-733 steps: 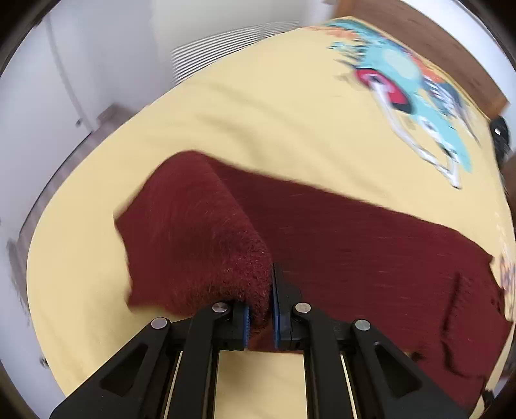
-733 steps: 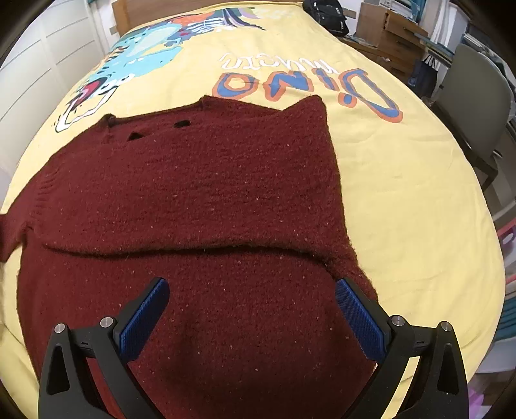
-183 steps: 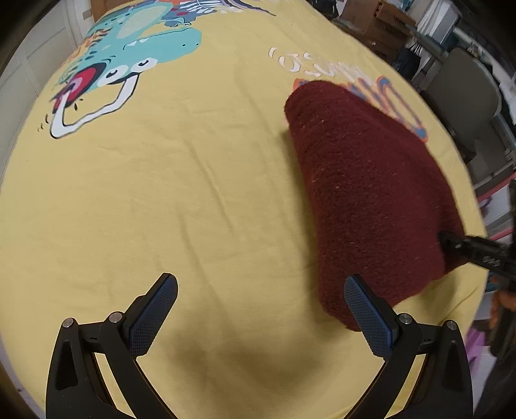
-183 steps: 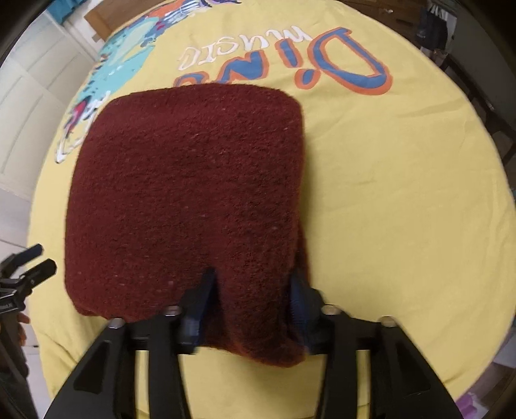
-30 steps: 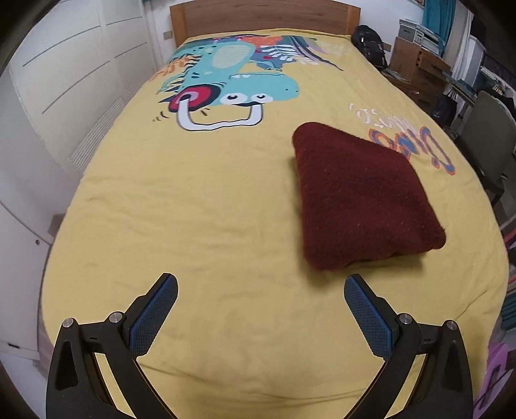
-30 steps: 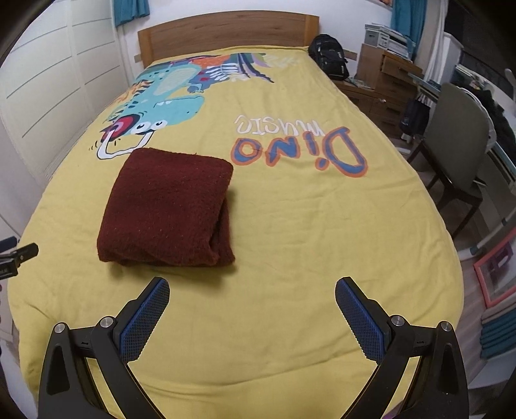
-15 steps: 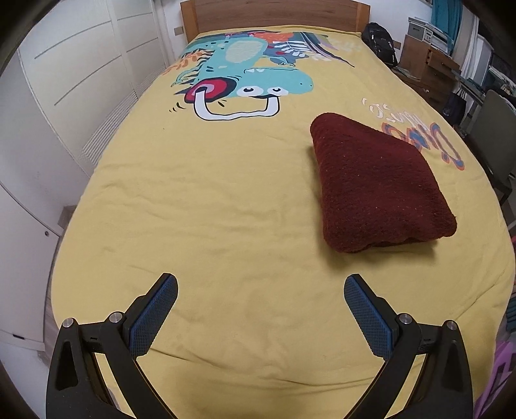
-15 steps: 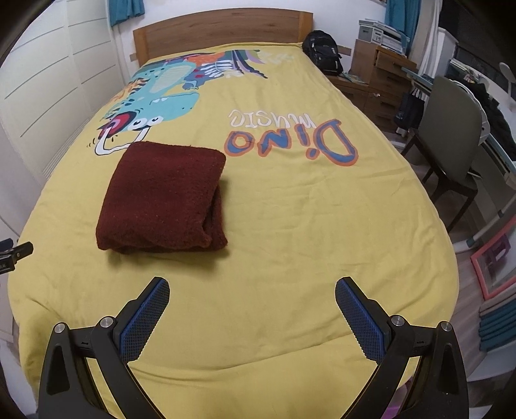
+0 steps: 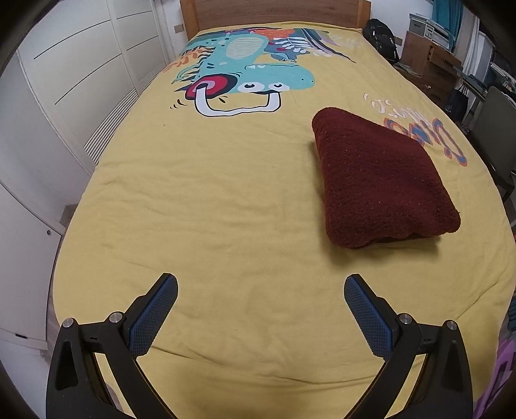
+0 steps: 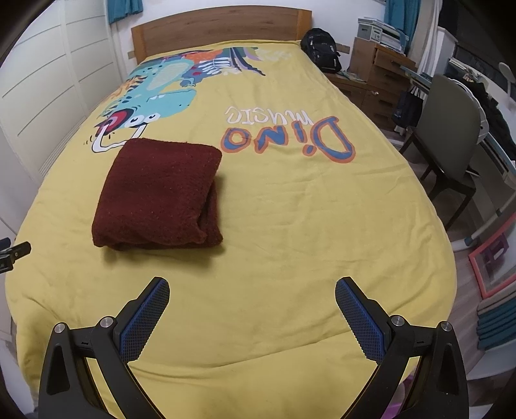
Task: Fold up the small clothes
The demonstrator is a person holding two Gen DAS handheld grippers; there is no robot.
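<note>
Blue ribbed pads line both tongs, and each pair stands spread wide with nothing between the fingers. Only the right wrist view shows the left gripper (image 10: pixel 14 254) from outside, as a black tip at the frame's edge, plus a grey chair (image 10: pixel 451 129). Ahead of the left gripper (image 9: pixel 260 301) and off to its right lies the folded sweater (image 9: pixel 377 180), a thick, nubbly dark-red rectangle on the smooth yellow bedspread (image 9: pixel 209 209). From the right gripper (image 10: pixel 252 304) it sits ahead-left (image 10: pixel 158 196), well apart. Farthest off stands a wooden headboard (image 10: pixel 219 29).
</note>
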